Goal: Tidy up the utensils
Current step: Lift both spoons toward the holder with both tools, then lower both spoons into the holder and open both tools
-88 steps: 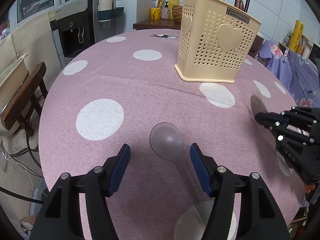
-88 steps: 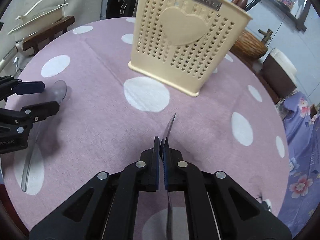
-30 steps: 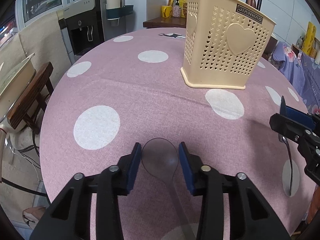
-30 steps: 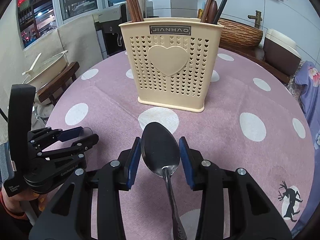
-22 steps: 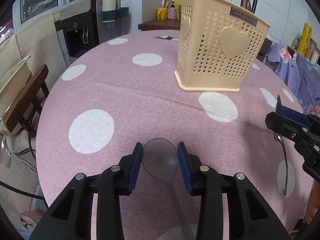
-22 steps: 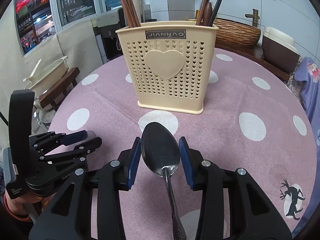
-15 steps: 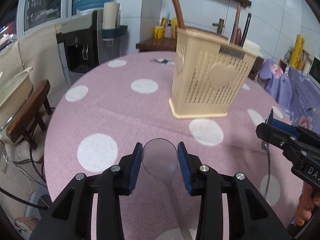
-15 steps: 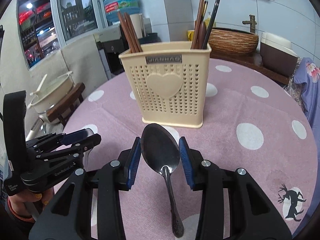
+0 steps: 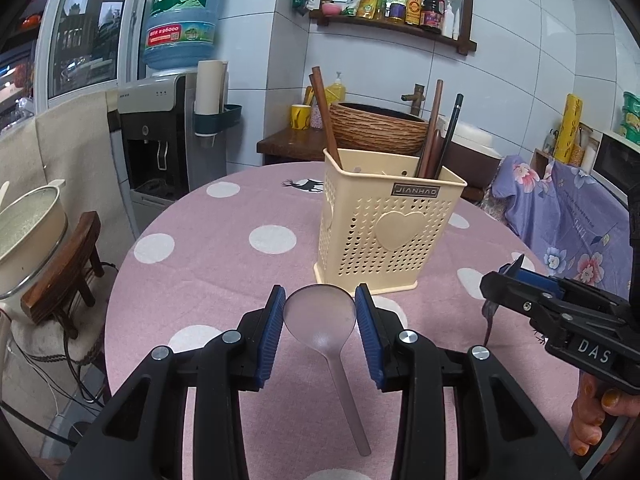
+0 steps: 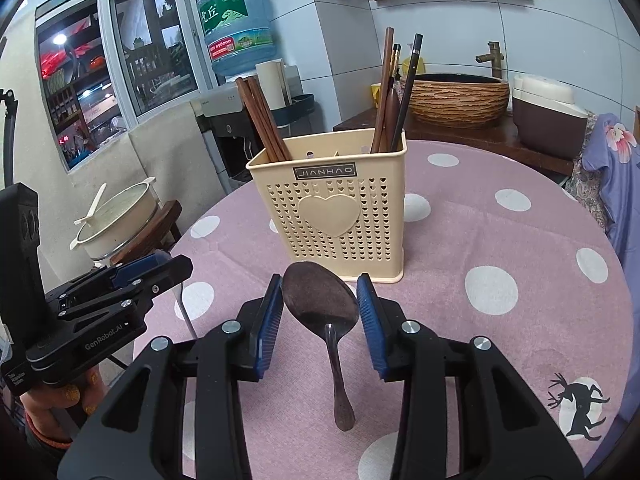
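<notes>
Both grippers, left [image 9: 320,316] and right [image 10: 320,312], clamp spoon bowls, handles hanging; basket [image 10: 328,204] frame-center above, R nearer.

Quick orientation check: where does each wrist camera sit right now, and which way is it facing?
Left wrist: on the left gripper, looking along its fingers, shut on the clear plastic spoon, toward the beige utensil basket; right gripper and fingers at right.
Right wrist: on the right gripper, shut on the metal spoon, facing the basket's heart side; left gripper at left.
Shared: basket, polka-dot tablecloth, water dispenser.
</notes>
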The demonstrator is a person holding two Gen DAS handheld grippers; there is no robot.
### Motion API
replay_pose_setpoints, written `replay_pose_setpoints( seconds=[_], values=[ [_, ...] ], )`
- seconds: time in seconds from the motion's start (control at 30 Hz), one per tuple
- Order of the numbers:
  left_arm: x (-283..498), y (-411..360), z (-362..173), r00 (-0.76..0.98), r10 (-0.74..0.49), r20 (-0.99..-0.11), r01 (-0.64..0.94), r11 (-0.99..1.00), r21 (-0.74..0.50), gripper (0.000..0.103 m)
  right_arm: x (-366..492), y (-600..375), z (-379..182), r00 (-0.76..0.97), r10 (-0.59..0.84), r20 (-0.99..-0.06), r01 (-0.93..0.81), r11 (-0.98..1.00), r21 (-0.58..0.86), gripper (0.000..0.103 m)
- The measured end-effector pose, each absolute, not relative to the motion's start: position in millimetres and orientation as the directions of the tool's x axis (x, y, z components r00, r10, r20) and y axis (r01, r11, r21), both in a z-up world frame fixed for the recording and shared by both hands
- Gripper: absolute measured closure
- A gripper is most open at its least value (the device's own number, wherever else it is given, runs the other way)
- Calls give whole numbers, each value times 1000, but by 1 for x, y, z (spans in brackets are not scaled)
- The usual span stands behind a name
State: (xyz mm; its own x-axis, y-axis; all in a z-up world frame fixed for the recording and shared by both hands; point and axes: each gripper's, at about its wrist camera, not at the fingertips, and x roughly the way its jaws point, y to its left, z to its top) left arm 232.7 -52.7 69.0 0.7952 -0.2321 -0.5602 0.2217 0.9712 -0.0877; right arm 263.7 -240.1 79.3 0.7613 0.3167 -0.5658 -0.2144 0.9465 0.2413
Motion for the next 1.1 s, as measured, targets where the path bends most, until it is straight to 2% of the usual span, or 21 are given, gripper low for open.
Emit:
replay_pose_setpoints(
  seconds=[0.47,0.67,0.87,1.0,1.1],
  values=[
    [237,-50,92,815,-274,-510,249,961,-118,67,265,-242,100,779,344,-524,-242,936,254,65],
    [259,-50,141,864,-296,-407,264,955,-135,67,281,-241,152,835,346,-428,-272,935,226,65],
    [305,-52,210,913,-290,-287,249,953,-170,67,314,-245,218,911,292,-293,-247,952,181,65],
    [330,-60,224,938,-247,-242,211,963,-166,67,344,-250,238,936,257,-242,-217,960,178,65],
    [346,-68,212,940,-232,-252,199,969,-149,67,364,-252,228,936,235,-262,-187,963,194,65]
  ],
)
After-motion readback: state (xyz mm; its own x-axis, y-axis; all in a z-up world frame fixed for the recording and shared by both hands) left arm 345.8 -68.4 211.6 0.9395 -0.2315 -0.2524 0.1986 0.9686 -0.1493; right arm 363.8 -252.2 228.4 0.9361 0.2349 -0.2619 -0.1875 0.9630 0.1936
